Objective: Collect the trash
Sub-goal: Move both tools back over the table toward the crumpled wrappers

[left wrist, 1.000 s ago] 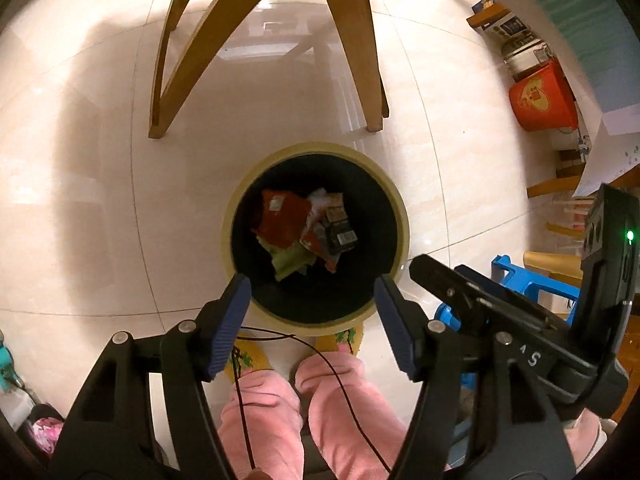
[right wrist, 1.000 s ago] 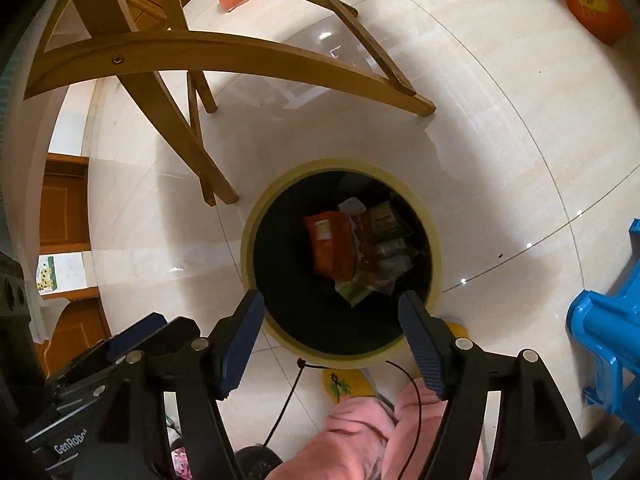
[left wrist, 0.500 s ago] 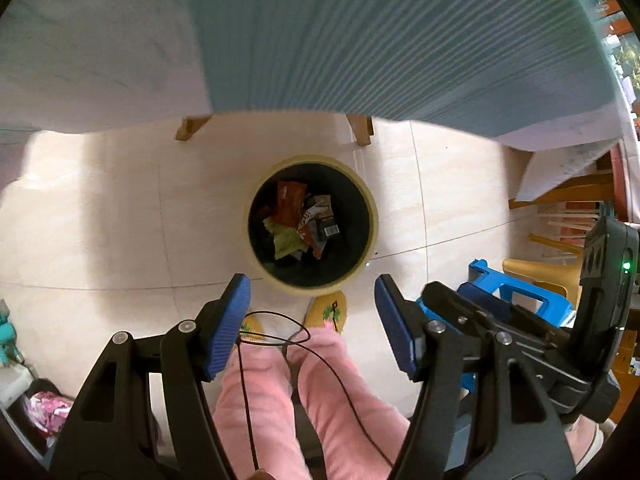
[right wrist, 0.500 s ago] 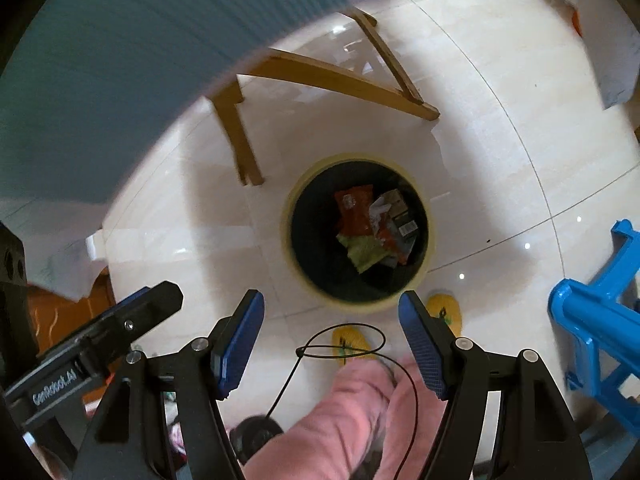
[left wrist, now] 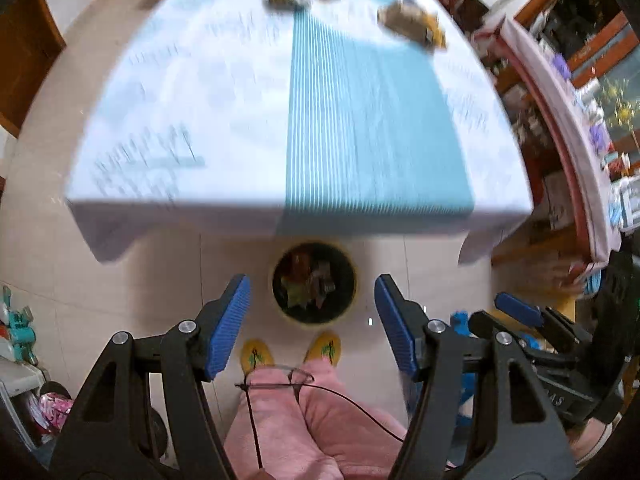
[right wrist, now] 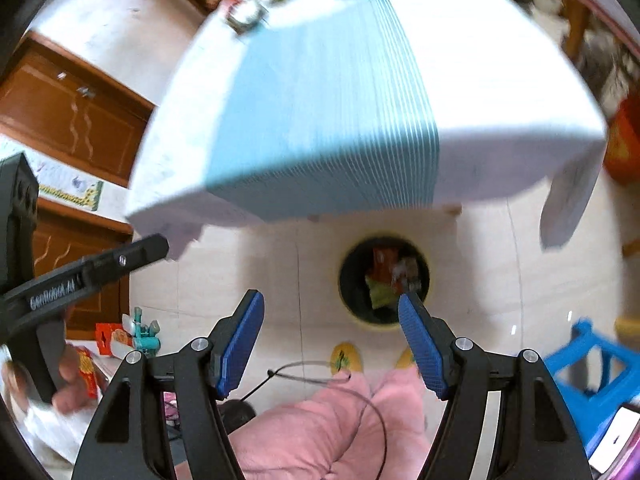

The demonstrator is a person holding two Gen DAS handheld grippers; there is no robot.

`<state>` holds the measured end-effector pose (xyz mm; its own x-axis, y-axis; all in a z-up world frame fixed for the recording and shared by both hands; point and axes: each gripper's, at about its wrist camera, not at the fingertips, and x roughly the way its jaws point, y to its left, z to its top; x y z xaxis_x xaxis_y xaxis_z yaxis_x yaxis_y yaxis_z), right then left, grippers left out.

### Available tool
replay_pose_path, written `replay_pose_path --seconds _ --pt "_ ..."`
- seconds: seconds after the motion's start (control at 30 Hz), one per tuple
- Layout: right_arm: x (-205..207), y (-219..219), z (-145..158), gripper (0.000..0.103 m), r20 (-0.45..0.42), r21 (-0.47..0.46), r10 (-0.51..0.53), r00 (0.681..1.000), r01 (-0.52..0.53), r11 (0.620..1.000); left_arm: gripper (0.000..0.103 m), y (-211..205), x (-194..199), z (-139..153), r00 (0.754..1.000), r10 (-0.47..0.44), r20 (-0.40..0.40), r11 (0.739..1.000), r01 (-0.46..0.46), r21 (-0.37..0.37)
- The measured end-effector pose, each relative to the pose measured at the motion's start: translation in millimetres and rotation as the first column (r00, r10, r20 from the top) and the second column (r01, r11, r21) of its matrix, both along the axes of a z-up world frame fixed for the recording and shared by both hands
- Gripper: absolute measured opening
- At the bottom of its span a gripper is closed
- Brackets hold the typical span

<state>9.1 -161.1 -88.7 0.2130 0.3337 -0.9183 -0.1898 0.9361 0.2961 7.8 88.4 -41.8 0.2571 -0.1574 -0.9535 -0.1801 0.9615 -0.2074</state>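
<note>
A black bin with a yellowish rim (left wrist: 314,322) stands on the floor by the table's near edge, with several wrappers (left wrist: 308,286) inside. The right wrist view shows this bin (right wrist: 376,325) and its wrappers (right wrist: 382,276) too. More trash (left wrist: 412,24) lies blurred at the table's far end, seen again in the right wrist view as trash (right wrist: 244,16). My left gripper (left wrist: 310,282) is open and empty, high over the bin. My right gripper (right wrist: 330,302) is open and empty beside it.
The table (left wrist: 192,92) has a white cloth and a blue striped runner (left wrist: 360,120). A person's pink trouser legs (left wrist: 312,420) and yellow slippers (left wrist: 256,354) are below me. A blue stool (right wrist: 592,368) stands right, wooden cabinets (right wrist: 72,120) left, cluttered shelves (left wrist: 580,100) far right.
Both grippers have risen from just over the bin to above table height. The bin looks much smaller, and the tabletop with its trash has come into view. Both stay open.
</note>
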Motion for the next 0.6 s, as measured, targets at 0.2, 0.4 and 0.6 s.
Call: replay_pose_path --seconds 0.2,0.4,0.6 --pt "13.7 4.5 69.5 0.071 0.167 -0.012 0.066 0.984 -0.065 0.998 0.061 1.7 15.4 73.9 0.992 0.035 0.121 0.999 -0.04 0.033" --pt "35.6 5.3 116.8 0.071 0.255 -0.01 0.125 0.959 -0.127 0.992 0.061 -7.9 27.2 119.2 0.979 0.038 0.199 0.997 -0.051 0.064" --pt "60.1 14.3 140.1 0.071 0.322 0.001 0.164 0.932 -0.173 0.985 0.061 -20.8 45.3 151.8 0.967 0.034 0.253 0.992 -0.063 0.11"
